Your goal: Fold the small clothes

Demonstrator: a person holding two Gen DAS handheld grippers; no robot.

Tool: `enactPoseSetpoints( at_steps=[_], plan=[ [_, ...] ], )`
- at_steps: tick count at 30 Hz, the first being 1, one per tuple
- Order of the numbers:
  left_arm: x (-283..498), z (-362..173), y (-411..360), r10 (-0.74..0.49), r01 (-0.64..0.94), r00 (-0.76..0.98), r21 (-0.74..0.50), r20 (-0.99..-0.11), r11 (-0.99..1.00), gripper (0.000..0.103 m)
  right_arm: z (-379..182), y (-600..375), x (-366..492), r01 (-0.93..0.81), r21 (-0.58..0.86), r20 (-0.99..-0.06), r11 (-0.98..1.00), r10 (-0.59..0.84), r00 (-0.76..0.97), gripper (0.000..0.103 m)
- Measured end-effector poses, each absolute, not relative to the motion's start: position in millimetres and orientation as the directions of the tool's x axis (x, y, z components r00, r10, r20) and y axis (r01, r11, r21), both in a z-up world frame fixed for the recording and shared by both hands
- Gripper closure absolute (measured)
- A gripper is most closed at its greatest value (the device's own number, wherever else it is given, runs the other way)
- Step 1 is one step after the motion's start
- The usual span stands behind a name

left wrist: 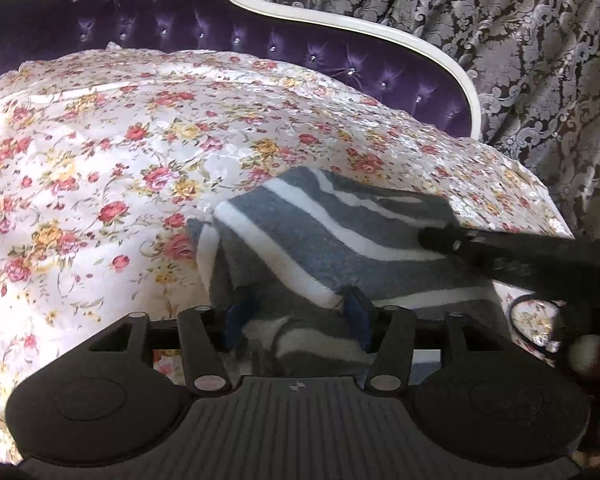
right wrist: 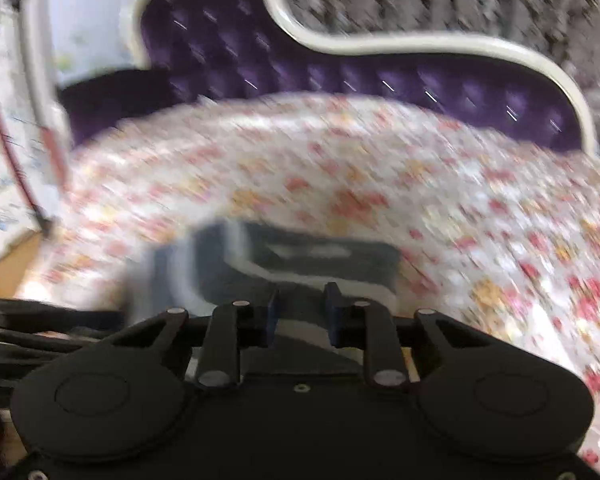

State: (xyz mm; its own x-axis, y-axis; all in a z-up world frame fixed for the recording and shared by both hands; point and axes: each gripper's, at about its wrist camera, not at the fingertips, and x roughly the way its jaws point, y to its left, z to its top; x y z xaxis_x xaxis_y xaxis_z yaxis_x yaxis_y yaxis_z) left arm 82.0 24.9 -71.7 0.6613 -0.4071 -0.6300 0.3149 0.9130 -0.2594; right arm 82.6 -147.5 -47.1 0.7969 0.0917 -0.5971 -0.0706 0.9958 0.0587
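left wrist view, striped garment point(left wrist: 300, 240) on floral bedspread point(left wrist: 100, 152), purple headboard point(left wrist: 260, 40)

We see a small folded cloth point(left wrist: 340, 240) lying on the bed cover point(left wrist: 100, 152), near its front edge. Behind the cover stands the headboard point(left wrist: 260, 36), and behind that hangs a curtain point(left wrist: 500, 40). Our left gripper point(left wrist: 296, 316) sits over the cloth's near edge.
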Motion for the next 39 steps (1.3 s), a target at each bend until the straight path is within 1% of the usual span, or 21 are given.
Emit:
enactPoseSetpoints(
  at_steps=[2,4,5,6,7,8,9,10,11,12,13,14,16,19,23,26,29,31,36,39],
  plan=[
    [84,-74,28,-0.412,0.301,0.658,-0.281,-0.630,0.911,0.044,-57,-163,85,-0.022,0.121,-0.588,0.992,0.090,0.803,0.072],
    [87,-72,22,-0.403,0.306,0.664,-0.263,-0.629,0.915,0.043,-56,-169,84,0.006,0.139,-0.588,0.990,0.078,0.805,0.072],
    [87,-70,20,-0.393,0.306,0.667,-0.249,-0.633,0.919,0.040,-54,-171,82,0.013,0.132,-0.586,0.991,0.068,0.808,0.072],
    [87,-69,18,-0.381,0.301,0.669,-0.235,-0.638,0.924,0.034,-52,-172,81,0.019,0.128,-0.583,0.992,0.060,0.810,0.071],
    [87,-67,17,-0.365,0.298,0.672,-0.216,-0.644,0.930,0.031,-50,-173,78,0.021,0.132,-0.580,0.991,0.060,0.812,0.067],
    [87,-64,16,-0.347,0.293,0.674,-0.195,-0.652,0.936,0.025,-48,-174,75,0.023,0.137,-0.576,0.990,0.060,0.815,0.063],
    [86,-61,15,-0.327,0.287,0.679,-0.173,-0.657,0.942,0.025,-46,-174,71,0.033,0.133,-0.574,0.991,0.050,0.817,0.053],
    [83,-58,15,-0.313,0.284,0.687,-0.153,-0.656,0.946,0.024,-43,-175,68,0.041,0.127,-0.573,0.991,0.039,0.819,0.047],
    [80,-54,15,-0.297,0.285,0.694,-0.129,-0.656,0.950,0.021,-39,-176,63,0.044,0.126,-0.568,0.991,0.035,0.823,0.044],
    [76,-50,15,-0.276,0.283,0.702,-0.098,-0.656,0.954,0.012,-36,-176,58,0.046,0.133,-0.559,0.990,0.037,0.828,0.038],
    [71,-47,14,-0.252,0.279,0.714,-0.064,-0.653,0.958,0.006,-33,-177,51,0.049,0.144,-0.551,0.988,0.039,0.834,0.029],
    [67,-43,14,-0.235,0.276,0.727,-0.040,-0.646,0.960,0.000,-29,-178,45,0.051,0.154,-0.545,0.987,0.042,0.838,0.023],
    [57,-36,13,-0.218,0.275,0.741,-0.008,-0.636,0.961,0.000,-21,-179,31,0.044,0.176,-0.534,0.983,0.058,0.843,0.001],
    [44,-28,10,-0.220,0.289,0.731,0.002,-0.646,0.957,0.000,-12,-179,14,0.017,0.213,-0.528,0.977,0.100,0.843,0.000],
    [23,-24,4,-0.256,0.318,0.704,-0.028,-0.662,0.948,0.001,-6,-177,-10,0.006,0.237,-0.544,0.972,0.127,0.829,0.000],
    [8,-21,-2,-0.226,0.298,0.697,-0.012,-0.681,0.955,0.002,-2,-176,-27,0.010,0.248,-0.551,0.969,0.133,0.824,0.000],
    [-5,-19,-12,-0.125,0.244,0.693,0.068,-0.710,0.967,0.004,2,-172,-41,0.035,0.199,-0.571,0.979,0.087,0.816,0.000],
    [-12,-15,-14,-0.094,0.230,0.698,0.097,-0.710,0.968,0.004,4,-169,-49,0.045,0.160,-0.576,0.986,0.056,0.816,0.001],
    [-26,-4,-10,-0.144,0.234,0.683,0.028,-0.716,0.972,0.005,12,-163,-67,0.068,0.123,-0.585,0.990,0.016,0.811,0.001],
    [-30,3,-10,-0.139,0.224,0.676,0.022,-0.724,0.974,0.005,17,-160,-73,0.117,0.091,-0.596,0.989,-0.041,0.802,0.001]
  ],
)
